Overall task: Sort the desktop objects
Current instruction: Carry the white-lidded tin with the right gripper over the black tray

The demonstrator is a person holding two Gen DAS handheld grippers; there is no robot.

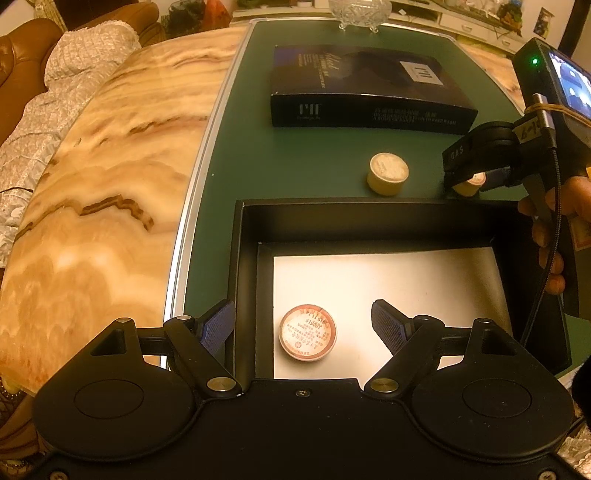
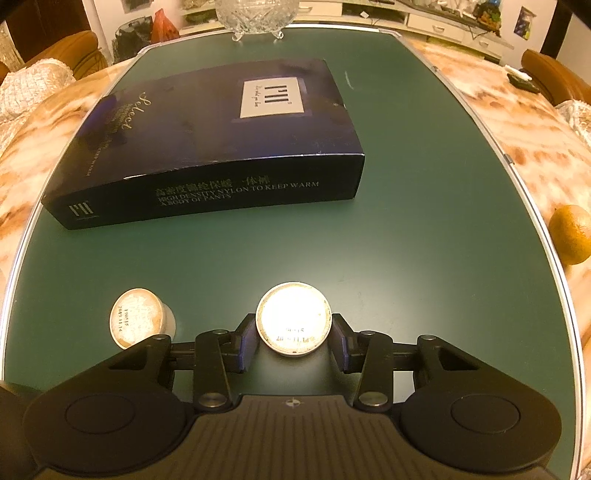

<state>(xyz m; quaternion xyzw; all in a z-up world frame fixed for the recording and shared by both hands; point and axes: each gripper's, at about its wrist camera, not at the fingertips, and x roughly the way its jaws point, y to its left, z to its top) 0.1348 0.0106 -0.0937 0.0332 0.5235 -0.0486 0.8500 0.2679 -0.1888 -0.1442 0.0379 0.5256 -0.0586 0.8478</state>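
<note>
Pick step: right gripper [image 2: 293, 332] fingers clenched on a small tub [image 2: 293, 321] on the counter [image 2: 424, 240], 12 o'clock of the open box [image 1: 369, 221]. Left gripper [image 1: 303, 328] fingers released over the box. Next: lift, carry into box.

Warm dim light falls on a marble-patterned table [image 1: 92, 192], a brown leather sofa [image 1: 22, 48] and white cabinets [image 2: 443, 18] behind.

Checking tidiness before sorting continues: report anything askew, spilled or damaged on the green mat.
Nothing is spilled or damaged. Only the closed dark box sits skewed to the mat edge. One round tin lies in the open box.
</note>
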